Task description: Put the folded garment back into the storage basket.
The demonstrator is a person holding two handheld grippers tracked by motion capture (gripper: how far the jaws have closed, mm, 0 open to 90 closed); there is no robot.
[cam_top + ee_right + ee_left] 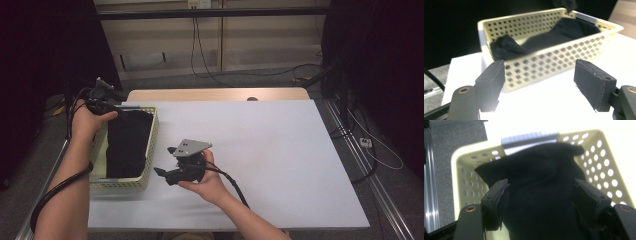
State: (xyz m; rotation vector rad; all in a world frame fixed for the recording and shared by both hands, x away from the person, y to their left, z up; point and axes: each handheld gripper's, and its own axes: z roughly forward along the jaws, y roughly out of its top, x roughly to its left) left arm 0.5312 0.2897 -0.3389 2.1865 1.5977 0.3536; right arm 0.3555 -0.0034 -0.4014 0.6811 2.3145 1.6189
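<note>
your left tool point(541, 195) hangs over the far end of the pale yellow basket point(151, 145), and its jaws stand apart. in the left gripper view the black cloth point(541, 182) lies between and below them, inside the basket, and the pads point(500, 195) do not press on it. the cloth fills most of the basket floor and bunches up toward the end farthest from that tool, against a grey strip point(529, 139) on the rim.

your right tool point(172, 172) is held just beside the basket's long side, near its close corner, over the white tabletop point(280, 150). its jaws are also apart with nothing between them. in the right gripper view the perforated basket wall point(549, 62) sits straight ahead of the pads point(594, 80), apart from them, with the cloth point(564, 31) heaped behind it and rising toward the far right end.

the basket rests at the left edge of the tabletop, to the left of your right tool.
</note>
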